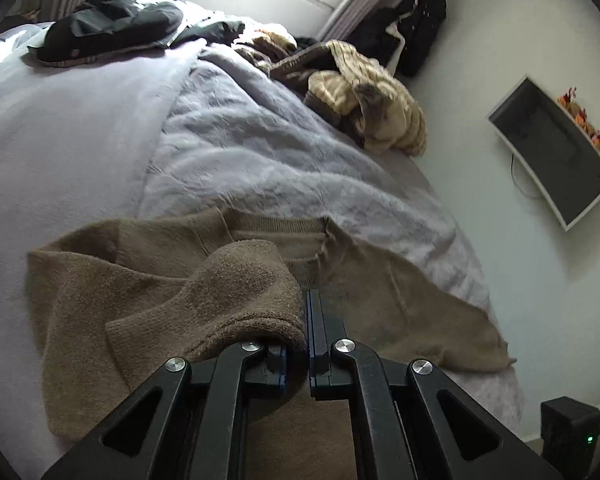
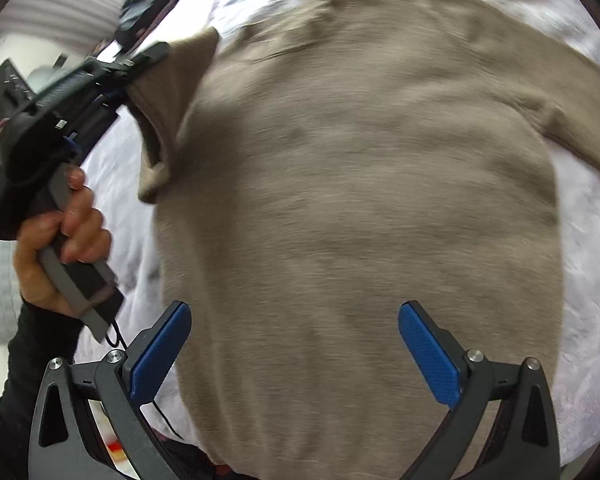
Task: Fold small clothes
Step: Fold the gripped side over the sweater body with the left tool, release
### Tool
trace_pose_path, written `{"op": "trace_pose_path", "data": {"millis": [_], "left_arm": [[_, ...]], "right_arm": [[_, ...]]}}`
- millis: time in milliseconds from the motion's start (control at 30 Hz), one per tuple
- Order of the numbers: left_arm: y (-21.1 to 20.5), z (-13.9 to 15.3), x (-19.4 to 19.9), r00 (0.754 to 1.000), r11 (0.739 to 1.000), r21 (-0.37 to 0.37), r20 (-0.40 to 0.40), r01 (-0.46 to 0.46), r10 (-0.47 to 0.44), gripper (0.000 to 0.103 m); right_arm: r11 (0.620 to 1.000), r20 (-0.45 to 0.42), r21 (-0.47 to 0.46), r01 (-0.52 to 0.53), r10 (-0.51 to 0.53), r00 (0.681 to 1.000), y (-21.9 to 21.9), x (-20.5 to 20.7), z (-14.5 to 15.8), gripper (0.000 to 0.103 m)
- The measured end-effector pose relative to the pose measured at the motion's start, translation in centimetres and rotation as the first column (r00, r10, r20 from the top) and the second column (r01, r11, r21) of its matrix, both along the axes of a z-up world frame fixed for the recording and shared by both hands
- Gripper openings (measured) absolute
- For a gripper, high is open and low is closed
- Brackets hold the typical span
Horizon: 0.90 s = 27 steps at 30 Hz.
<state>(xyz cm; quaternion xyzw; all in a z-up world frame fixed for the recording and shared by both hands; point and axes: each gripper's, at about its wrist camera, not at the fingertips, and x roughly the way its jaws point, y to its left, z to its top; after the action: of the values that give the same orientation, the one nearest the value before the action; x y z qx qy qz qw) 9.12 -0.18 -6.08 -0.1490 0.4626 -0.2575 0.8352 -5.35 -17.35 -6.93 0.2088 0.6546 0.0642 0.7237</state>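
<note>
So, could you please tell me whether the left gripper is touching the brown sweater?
Touching. The left wrist view shows the left gripper shut on a sleeve fold of the brown sweater.

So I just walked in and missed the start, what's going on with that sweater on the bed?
A person is folding a tan sweater on a bed with a lavender blanket, using a handheld gripper in each hand. The left gripper is shut on the sweater's sleeve and holds it lifted over the body. The right gripper is open above the hem end, gripping nothing. The rest of the sweater lies flat, its other sleeve spread out. More clothes sit piled farther up the bed.
</note>
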Motion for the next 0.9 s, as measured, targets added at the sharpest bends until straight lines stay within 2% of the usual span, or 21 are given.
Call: {"op": "trace_pose_path", "data": {"millis": [100, 133, 167, 233, 267, 367, 467, 533, 600, 633, 667, 700, 800, 833, 900], "left_arm": [[-3.1, -2.8, -0.1, 0.997, 0.996, 0.084, -0.064, 0.039, -0.033, 0.007], [-3.7, -3.5, -0.2, 0.996, 0.992, 0.121, -0.079, 0.044, -0.034, 0.021], [-4.4, -4.2, -0.2, 0.995, 0.985, 0.167, -0.096, 0.048, -0.032, 0.06], [-4.7, -4.7, -0.6, 0.996, 0.969, 0.246, -0.092, 0.02, 0.003, 0.102], [-4.5, -4.3, -1.1, 0.998, 0.963, 0.27, -0.058, -0.006, 0.023, 0.102], [-2.7, -2.7, -2.0, 0.999, 0.959, 0.284, -0.039, -0.021, 0.033, 0.102], [0.8, -0.9, -3.1, 0.995, 0.95, 0.299, -0.006, -0.089, 0.096, 0.102], [4.1, -0.1, -3.7, 0.985, 0.926, 0.338, 0.013, -0.167, 0.173, 0.102], [7.2, 0.1, -4.3, 0.97, 0.894, 0.383, 0.028, -0.235, 0.243, 0.102], [8.3, 0.0, -4.1, 0.964, 0.88, 0.401, 0.034, -0.256, 0.265, 0.102], [9.9, -0.3, -4.1, 0.955, 0.854, 0.437, 0.038, -0.282, 0.296, 0.102], [10.9, -0.9, -3.9, 0.948, 0.836, 0.464, 0.029, -0.294, 0.317, 0.102], [13.6, -2.8, -2.8, 0.925, 0.808, 0.495, -0.019, -0.32, 0.379, 0.102], [14.4, -3.5, -2.3, 0.917, 0.803, 0.496, -0.032, -0.331, 0.398, 0.102], [15.1, -4.5, -1.7, 0.912, 0.805, 0.496, -0.061, -0.325, 0.406, 0.102]], "right_arm": [[0.999, -0.021, 0.001, 0.048, -0.048, 0.999, -2.2, -0.5, -0.9, 0.103], [0.998, -0.028, 0.001, 0.057, -0.057, 0.998, -2.8, -0.5, -1.2, 0.103], [0.998, -0.036, -0.002, 0.067, -0.067, 0.997, -3.3, -0.6, -1.5, 0.103], [0.997, -0.045, -0.008, 0.076, -0.076, 0.996, -3.9, -0.5, -1.9, 0.103], [0.997, -0.047, -0.012, 0.077, -0.078, 0.996, -4.1, -0.3, -2.1, 0.103], [0.997, -0.035, -0.037, 0.064, -0.066, 0.997, -4.5, 0.7, -1.9, 0.103], [0.994, 0.012, -0.11, -0.005, 0.006, 1.0, -3.4, 2.9, -1.2, 0.103], [0.981, 0.071, -0.179, -0.076, 0.089, 0.993, -1.7, 4.5, -0.2, 0.103], [0.951, 0.129, -0.264, -0.158, 0.197, 0.972, 0.6, 6.2, 0.8, 0.103], [0.928, 0.152, -0.314, -0.202, 0.259, 0.954, 2.1, 7.0, 1.2, 0.103], [0.893, 0.171, -0.372, -0.254, 0.335, 0.927, 3.7, 7.7, 1.5, 0.103], [0.845, 0.185, -0.44, -0.305, 0.418, 0.89, 5.7, 8.5, 1.7, 0.103], [0.648, 0.164, -0.633, -0.424, 0.647, 0.744, 11.3, 10.1, 0.5, 0.103], [0.559, 0.133, -0.699, -0.446, 0.714, 0.687, 12.9, 10.6, -0.6, 0.102], [0.418, 0.067, -0.784, -0.459, 0.792, 0.607, 14.9, 11.5, -2.5, 0.093]]}}
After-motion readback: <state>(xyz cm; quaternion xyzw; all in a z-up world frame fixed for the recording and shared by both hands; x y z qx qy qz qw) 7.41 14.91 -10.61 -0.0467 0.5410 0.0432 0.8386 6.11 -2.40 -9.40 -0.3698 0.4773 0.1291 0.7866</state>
